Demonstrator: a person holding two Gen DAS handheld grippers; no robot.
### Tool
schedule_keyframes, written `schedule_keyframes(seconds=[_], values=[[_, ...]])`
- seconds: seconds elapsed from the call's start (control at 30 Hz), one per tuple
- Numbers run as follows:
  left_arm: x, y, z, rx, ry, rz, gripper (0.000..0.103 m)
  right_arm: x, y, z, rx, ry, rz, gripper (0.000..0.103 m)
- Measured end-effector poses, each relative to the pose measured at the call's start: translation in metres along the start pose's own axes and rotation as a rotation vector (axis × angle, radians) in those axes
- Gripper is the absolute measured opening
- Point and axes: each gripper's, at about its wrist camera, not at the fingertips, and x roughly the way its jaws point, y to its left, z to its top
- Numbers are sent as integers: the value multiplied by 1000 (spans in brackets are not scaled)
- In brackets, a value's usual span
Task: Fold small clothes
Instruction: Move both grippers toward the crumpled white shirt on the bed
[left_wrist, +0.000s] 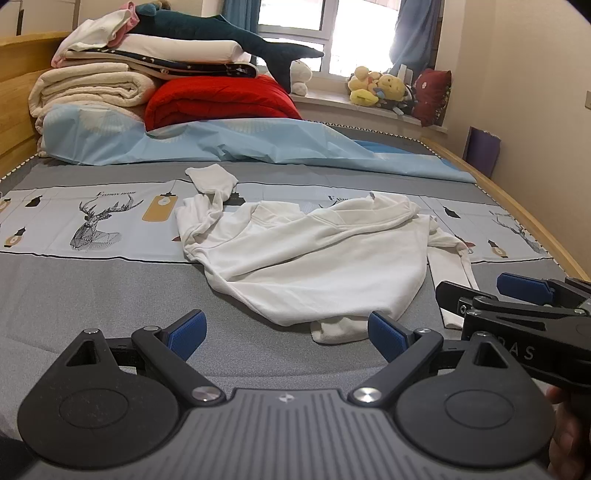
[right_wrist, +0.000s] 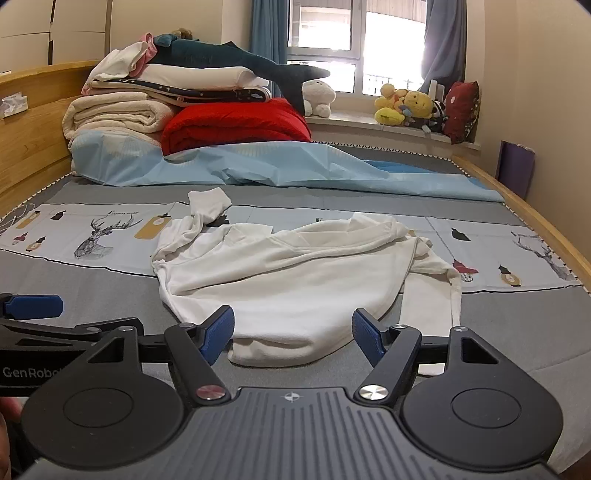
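A white long-sleeved top (left_wrist: 314, 258) (right_wrist: 280, 273) lies rumpled on the grey patterned bedsheet (left_wrist: 92, 295). One sleeve (left_wrist: 212, 177) trails toward the far left; the other (right_wrist: 432, 295) lies along the right side. My left gripper (left_wrist: 287, 332) hovers open just short of the top's near hem, nothing between its blue pads (left_wrist: 190, 328). My right gripper (right_wrist: 293, 334) is open too, and the hem shows between its fingers without the pads pressing on it. In the left wrist view the right gripper (left_wrist: 491, 291) sits by the right sleeve.
Folded blankets (left_wrist: 92, 88), a red quilt (left_wrist: 221, 99) and a dark shark plush (left_wrist: 221, 33) are piled at the headboard, behind a crumpled light-blue sheet (left_wrist: 240, 144). Plush toys (left_wrist: 376, 88) line the windowsill. A wooden bed rail (left_wrist: 517, 206) runs along the right.
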Motion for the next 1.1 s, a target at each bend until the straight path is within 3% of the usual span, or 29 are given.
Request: schedule_keyframes(seconds=[0.67, 0.8, 0.97, 1.1], values=[[-1, -2, -1, 12, -9, -3, 96, -3, -1, -2, 8, -3, 4, 69], [-6, -4, -3, 26, -54, -1, 94, -1, -4, 0, 9, -28, 9, 69], [-16, -4, -1, 55, -135, -7, 86, 0, -17, 5, 34, -38, 9, 69], [-17, 13, 11, -11, -134, -54, 76, -1, -43, 16, 94, -73, -23, 66]])
